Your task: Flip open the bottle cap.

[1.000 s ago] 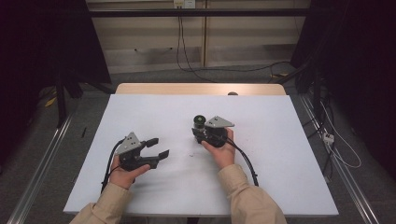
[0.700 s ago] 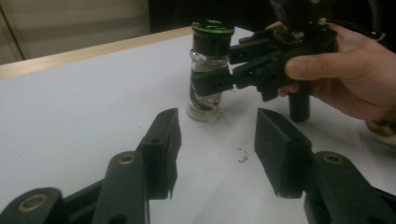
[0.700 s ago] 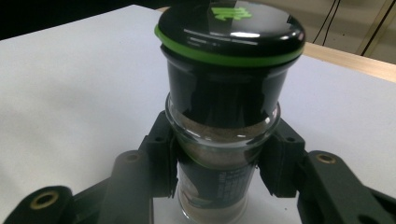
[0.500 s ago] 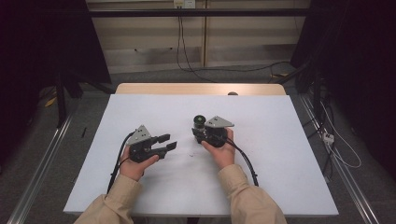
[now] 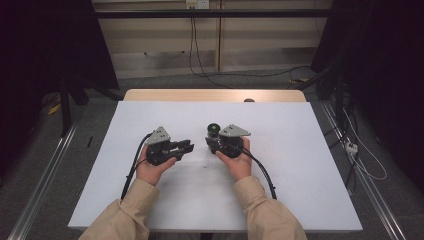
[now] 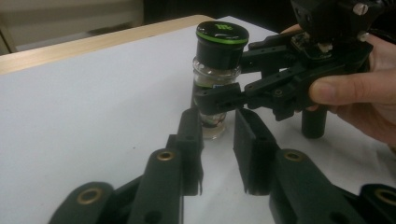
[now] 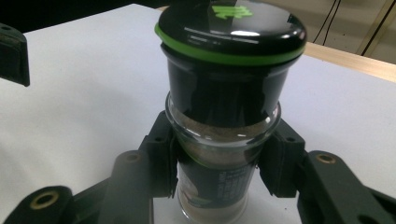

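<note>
The jar (image 7: 224, 135), a small glass spice jar with a black, green-ringed lid (image 6: 221, 36), was held upright on the white table (image 5: 300, 165) by the right gripper (image 5: 214, 142), its jaws clamped on the glass. The left gripper (image 5: 186, 146) had been brought closer than a second before, its jaws narrowed but empty, just short of the jar's base; a second grip was probably being prepared.

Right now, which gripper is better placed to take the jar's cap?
Left. The right gripper is clamped on the jar glass body, holding it upright. The left gripper, jaws just closing with nothing between them, sits beside it, free.
</note>
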### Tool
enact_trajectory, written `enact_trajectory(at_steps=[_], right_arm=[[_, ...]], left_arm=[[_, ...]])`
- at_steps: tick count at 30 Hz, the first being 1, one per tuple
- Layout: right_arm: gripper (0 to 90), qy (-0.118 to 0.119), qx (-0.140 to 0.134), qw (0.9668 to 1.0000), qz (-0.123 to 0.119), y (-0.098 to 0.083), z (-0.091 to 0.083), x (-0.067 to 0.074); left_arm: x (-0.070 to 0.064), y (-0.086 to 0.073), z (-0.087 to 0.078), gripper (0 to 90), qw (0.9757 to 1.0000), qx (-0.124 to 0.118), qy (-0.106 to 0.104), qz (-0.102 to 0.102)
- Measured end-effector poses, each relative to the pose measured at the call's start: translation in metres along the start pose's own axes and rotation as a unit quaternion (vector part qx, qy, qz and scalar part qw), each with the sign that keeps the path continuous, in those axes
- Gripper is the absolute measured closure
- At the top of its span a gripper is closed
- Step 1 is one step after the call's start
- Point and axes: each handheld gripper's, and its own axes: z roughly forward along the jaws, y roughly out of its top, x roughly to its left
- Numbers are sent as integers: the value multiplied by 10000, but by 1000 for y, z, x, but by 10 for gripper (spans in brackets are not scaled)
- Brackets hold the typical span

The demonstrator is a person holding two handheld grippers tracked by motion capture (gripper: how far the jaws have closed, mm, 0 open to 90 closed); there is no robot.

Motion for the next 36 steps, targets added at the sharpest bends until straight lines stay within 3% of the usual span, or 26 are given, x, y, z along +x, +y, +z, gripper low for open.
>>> enact_trajectory(at_steps=[19, 36], right_arm=[[535, -5, -2, 10000, 5, 0, 0, 0], [535, -7, 4, 10000, 5, -1, 0, 0]], left_arm=[[-6, 18, 20, 900, 9998, 140, -126, 58], [-7, 28, 38, 900, 9994, 302, -140, 17]])
